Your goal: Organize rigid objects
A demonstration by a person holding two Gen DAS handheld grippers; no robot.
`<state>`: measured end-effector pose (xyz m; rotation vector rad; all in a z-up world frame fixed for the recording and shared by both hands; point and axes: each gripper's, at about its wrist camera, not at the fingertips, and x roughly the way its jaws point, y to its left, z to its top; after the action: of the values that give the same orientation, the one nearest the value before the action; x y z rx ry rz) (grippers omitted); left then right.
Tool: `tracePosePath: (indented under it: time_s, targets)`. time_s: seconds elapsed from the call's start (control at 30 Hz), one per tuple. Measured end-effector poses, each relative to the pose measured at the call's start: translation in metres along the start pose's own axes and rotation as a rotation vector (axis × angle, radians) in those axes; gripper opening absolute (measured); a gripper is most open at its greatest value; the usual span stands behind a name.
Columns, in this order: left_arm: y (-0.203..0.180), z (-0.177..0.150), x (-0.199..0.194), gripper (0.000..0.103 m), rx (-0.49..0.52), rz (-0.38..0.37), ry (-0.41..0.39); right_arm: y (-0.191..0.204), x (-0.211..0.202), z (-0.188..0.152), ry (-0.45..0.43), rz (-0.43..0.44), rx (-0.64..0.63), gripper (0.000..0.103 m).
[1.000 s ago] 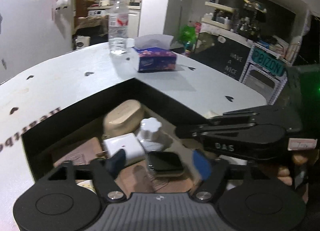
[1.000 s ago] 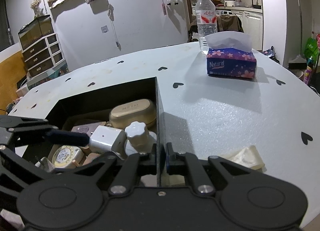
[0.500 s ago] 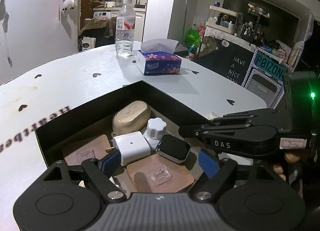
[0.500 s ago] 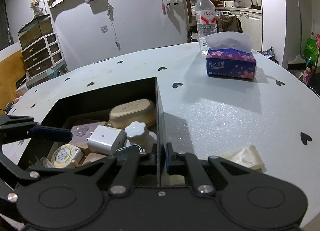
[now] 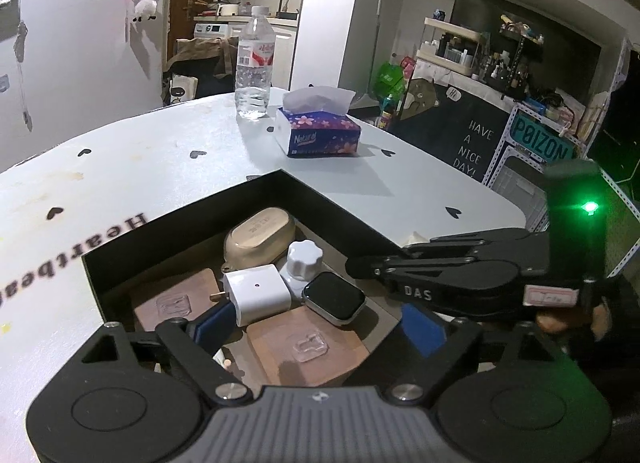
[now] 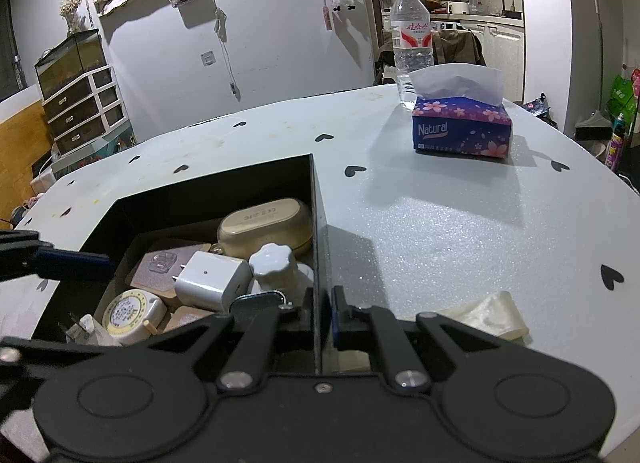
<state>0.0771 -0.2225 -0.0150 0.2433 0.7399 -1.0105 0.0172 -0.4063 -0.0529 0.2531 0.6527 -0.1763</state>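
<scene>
A black box (image 5: 340,210) sits on the white table, and my right gripper (image 6: 322,317) is shut on its right wall (image 6: 319,247). Inside lie a beige case (image 5: 260,235), a white knobbed cap (image 5: 305,257), a white charger (image 5: 258,295), a smartwatch (image 5: 334,297), wooden plates with clear hooks (image 5: 308,347) and a round tape measure (image 6: 130,313). My left gripper (image 5: 316,327) hovers over the box's near side. Its jaws are opening and nothing is gripped between its blue pads (image 5: 422,329). The right gripper (image 5: 440,283) reaches in from the right in the left wrist view.
A purple tissue box (image 6: 462,129) and a water bottle (image 6: 412,43) stand at the far side of the table (image 6: 440,223). A crumpled clear wrapper (image 6: 492,313) lies right of my right gripper. Shelves and a chalkboard stand beyond the table's right edge.
My left gripper has drawn back and up from the smartwatch while its jaws widened. The watch stays in the box beside the white cap. The right gripper has not moved.
</scene>
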Motion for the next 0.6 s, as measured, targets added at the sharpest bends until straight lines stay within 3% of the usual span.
tracePosePath:
  time_s: [0.27,0.6]
  targets:
    - [-0.001,-0.001,-0.025,0.099,-0.056,0.034,-0.035,0.000,0.000,0.000,0.000,0.000,0.000,0.007]
    - [0.003,-0.005,-0.054,0.103,-0.155,0.173,-0.089,0.000,0.000,0.000,0.000,0.000,0.000,0.007]
